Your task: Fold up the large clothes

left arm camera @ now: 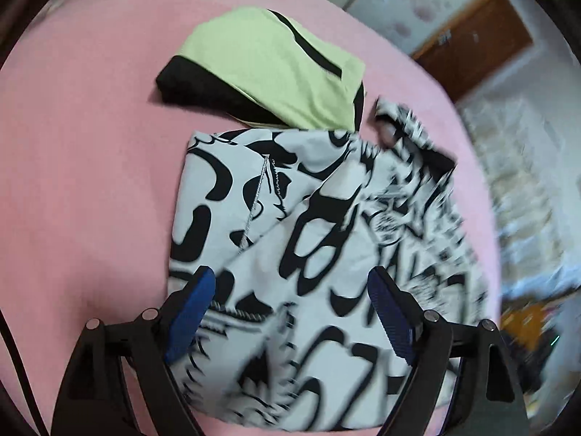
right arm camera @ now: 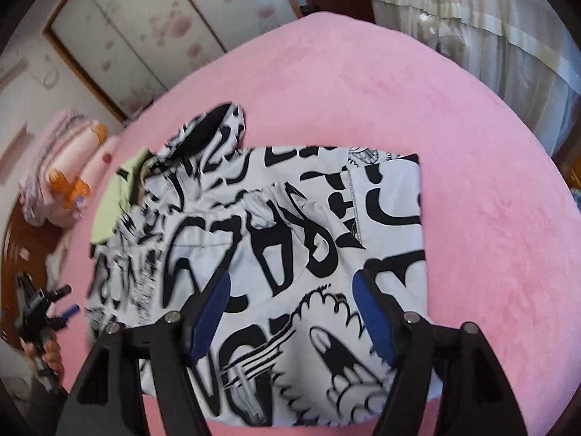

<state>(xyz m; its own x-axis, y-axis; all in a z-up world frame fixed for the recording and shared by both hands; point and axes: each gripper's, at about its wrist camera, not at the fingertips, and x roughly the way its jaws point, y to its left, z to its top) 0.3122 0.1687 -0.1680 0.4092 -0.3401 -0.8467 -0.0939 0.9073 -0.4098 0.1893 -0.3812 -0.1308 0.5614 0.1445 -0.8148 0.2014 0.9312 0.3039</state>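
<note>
A white garment with bold black graffiti print (left arm camera: 297,239) (right arm camera: 276,239) lies folded on the pink bed cover. In the left wrist view my left gripper (left arm camera: 290,283) hovers over its near part, blue pads wide apart, with no cloth pinched between them. In the right wrist view my right gripper (right arm camera: 292,290) stands open above the same garment, close to its right side, and its pads press on nothing. My left gripper (right arm camera: 54,305) also shows small at the far left of that view, held in a hand.
A folded lime-green and black garment (left arm camera: 268,72) (right arm camera: 116,203) lies just beyond the printed one, touching its far edge. The pink bed cover (left arm camera: 90,181) (right arm camera: 454,145) spreads all round. Pillows (right arm camera: 61,181), a wardrobe with sliding doors (right arm camera: 156,29) and curtains (right arm camera: 490,21) stand past the bed.
</note>
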